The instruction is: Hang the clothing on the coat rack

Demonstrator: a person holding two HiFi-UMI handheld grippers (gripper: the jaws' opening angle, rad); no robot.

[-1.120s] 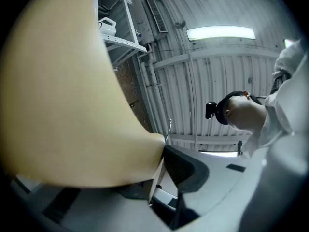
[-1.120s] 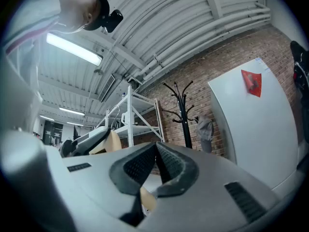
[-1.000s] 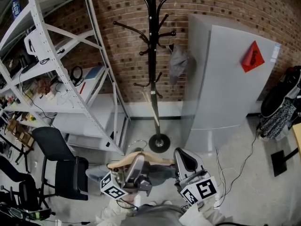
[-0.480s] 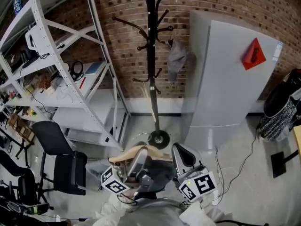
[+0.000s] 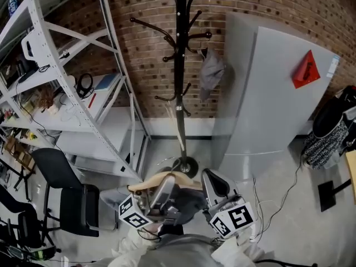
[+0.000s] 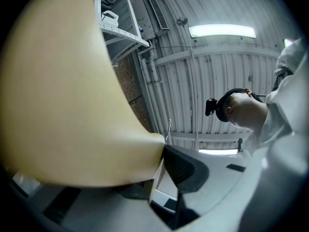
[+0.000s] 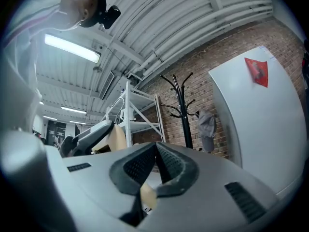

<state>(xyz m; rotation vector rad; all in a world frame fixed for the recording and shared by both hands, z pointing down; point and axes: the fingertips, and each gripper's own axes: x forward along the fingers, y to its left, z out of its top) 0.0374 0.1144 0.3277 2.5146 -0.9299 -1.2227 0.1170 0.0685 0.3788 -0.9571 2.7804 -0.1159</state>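
The black coat rack stands against the brick wall, with a grey cap hanging on one right-hand hook. Low in the head view my left gripper is shut on a pale wooden hanger that carries dark grey clothing. In the left gripper view the hanger fills the left side, pressed against the black pad. My right gripper sits just right of the hanger's end. Its jaws meet at the tips; a tan sliver shows in the gap behind them. The rack and cap lie ahead.
A white metal shelving unit with cluttered shelves stands left of the rack. A tall grey cabinet with a red triangle stands right of it. A black chair is at the lower left. Cables trail over the floor at the right.
The head view has drawn a little closer to the rack and shifted slightly. Both grippers and the hanger keep nearly the same place and grip.
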